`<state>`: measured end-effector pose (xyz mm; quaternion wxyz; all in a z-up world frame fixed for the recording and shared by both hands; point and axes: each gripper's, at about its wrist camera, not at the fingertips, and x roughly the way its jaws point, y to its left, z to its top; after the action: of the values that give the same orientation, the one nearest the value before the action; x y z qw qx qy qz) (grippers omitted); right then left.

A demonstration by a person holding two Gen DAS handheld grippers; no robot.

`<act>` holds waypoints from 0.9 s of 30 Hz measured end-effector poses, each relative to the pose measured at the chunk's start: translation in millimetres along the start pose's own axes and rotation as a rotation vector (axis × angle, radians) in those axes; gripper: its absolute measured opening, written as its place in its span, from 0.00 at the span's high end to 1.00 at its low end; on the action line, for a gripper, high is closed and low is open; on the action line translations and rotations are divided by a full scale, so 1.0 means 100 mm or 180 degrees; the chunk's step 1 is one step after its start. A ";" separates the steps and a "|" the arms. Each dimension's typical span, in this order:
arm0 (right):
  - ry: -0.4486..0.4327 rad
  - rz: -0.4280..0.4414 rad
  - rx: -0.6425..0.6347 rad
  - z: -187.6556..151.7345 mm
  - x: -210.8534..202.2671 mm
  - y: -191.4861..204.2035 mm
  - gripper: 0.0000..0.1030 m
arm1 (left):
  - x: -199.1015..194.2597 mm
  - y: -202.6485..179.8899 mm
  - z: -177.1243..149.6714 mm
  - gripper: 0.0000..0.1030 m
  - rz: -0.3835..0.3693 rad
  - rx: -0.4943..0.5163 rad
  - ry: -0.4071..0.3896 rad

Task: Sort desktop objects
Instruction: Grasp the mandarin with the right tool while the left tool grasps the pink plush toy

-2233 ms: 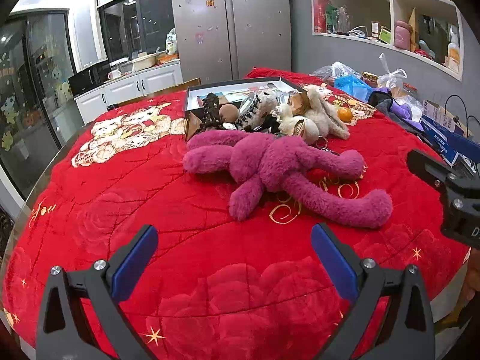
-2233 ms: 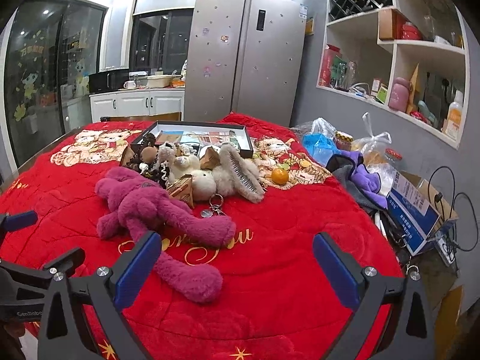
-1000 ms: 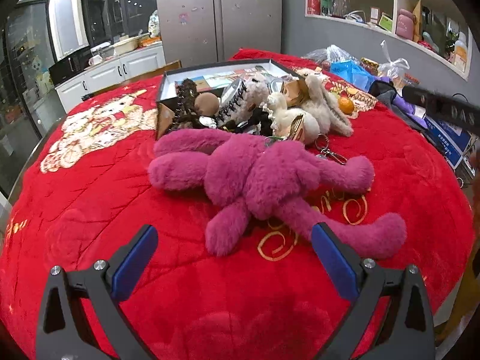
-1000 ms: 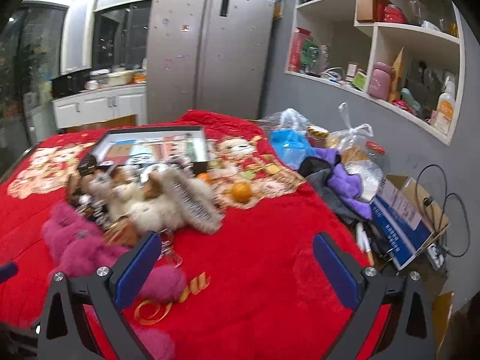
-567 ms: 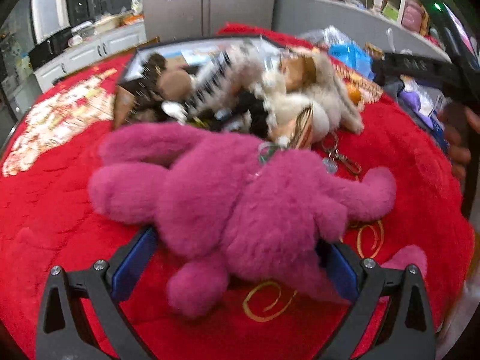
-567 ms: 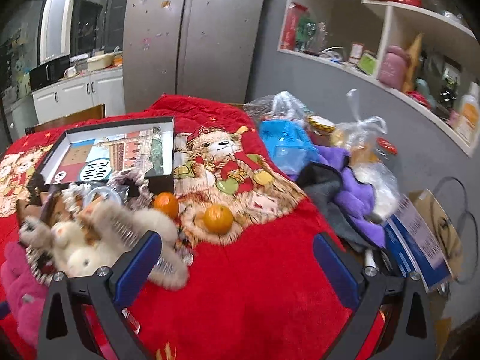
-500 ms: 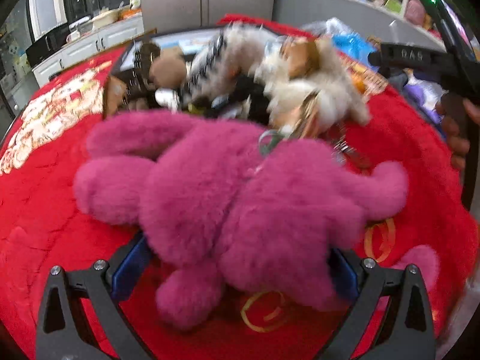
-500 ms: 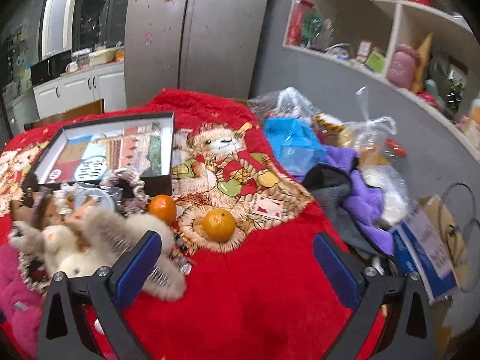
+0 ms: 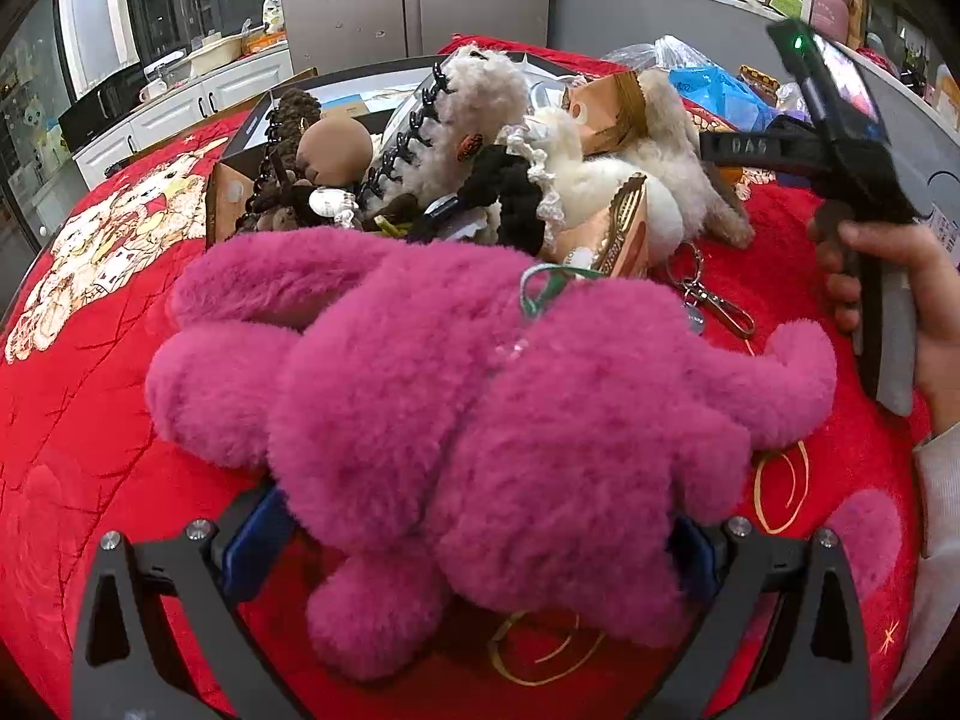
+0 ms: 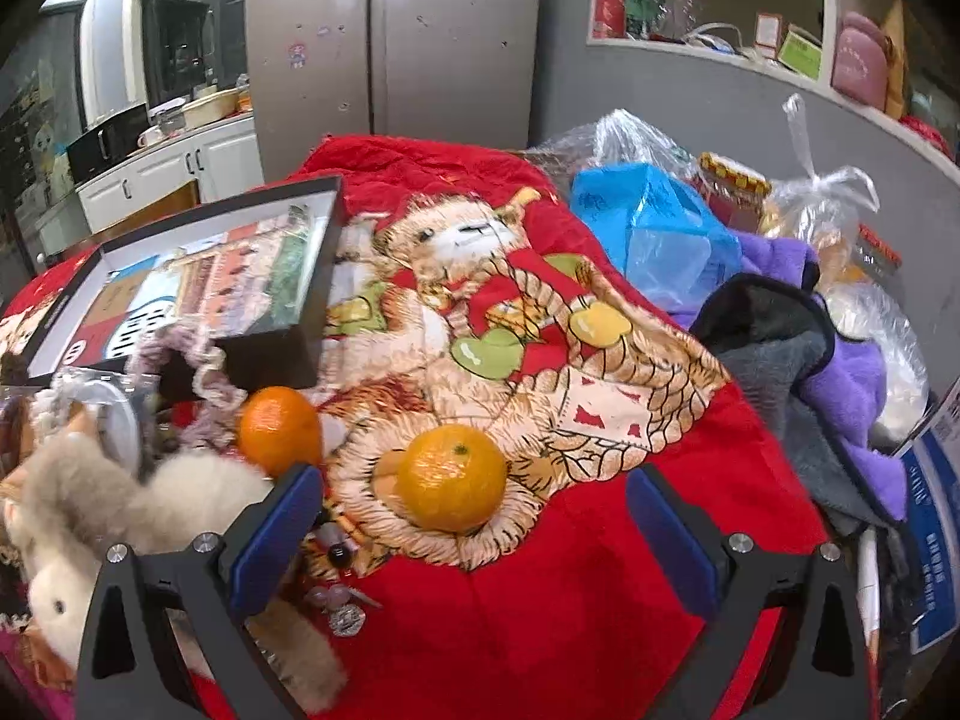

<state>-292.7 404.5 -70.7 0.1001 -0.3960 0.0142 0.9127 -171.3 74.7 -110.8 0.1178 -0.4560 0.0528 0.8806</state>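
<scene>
A big pink plush toy point(image 9: 480, 420) lies on the red cloth and fills the space between the wide-open fingers of my left gripper point(image 9: 474, 540); the blue pads sit at its two sides. Behind it lies a heap of small plush toys and trinkets point(image 9: 510, 150). My right gripper point(image 10: 474, 516) is open, and an orange point(image 10: 453, 477) lies on the cloth between its fingers. A second orange point(image 10: 279, 429) lies to the left, beside a cream plush point(image 10: 108, 498). The right gripper's body point(image 9: 840, 138) shows in the left wrist view.
A shallow black box with a printed base point(image 10: 198, 294) lies at the back left. Plastic bags point(image 10: 648, 222) and purple and grey cloth point(image 10: 810, 324) pile up on the right. A keyring point(image 9: 714, 300) lies by the pink plush. Shelves and a fridge stand behind.
My left gripper has moved forward until the pink plush sits between its open fingers. My right gripper has swung right and forward toward the oranges.
</scene>
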 end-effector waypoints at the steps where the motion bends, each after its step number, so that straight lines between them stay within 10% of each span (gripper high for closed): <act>1: 0.0051 -0.0014 0.0001 -0.02 0.05 -0.01 0.00 | 0.00 0.01 0.00 0.00 0.0005 -0.0005 -0.0002; 5: 0.0211 0.0018 0.0095 -0.04 0.17 -0.07 0.02 | 0.01 -0.02 0.01 0.00 0.0013 -0.0015 -0.0011; 12: 0.0202 0.0011 0.0215 -0.04 0.18 -0.12 0.61 | -0.07 -0.07 0.01 0.25 -0.0056 0.0005 -0.0120; 27: 0.0157 -0.0134 -0.0061 -0.08 0.07 0.07 0.62 | -0.21 -0.01 -0.02 0.38 -0.0133 -0.0136 -0.0313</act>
<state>-293.0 398.3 -81.1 0.1152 -0.4195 -0.0004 0.9004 -157.8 72.0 -95.2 0.1289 -0.4155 0.0185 0.9002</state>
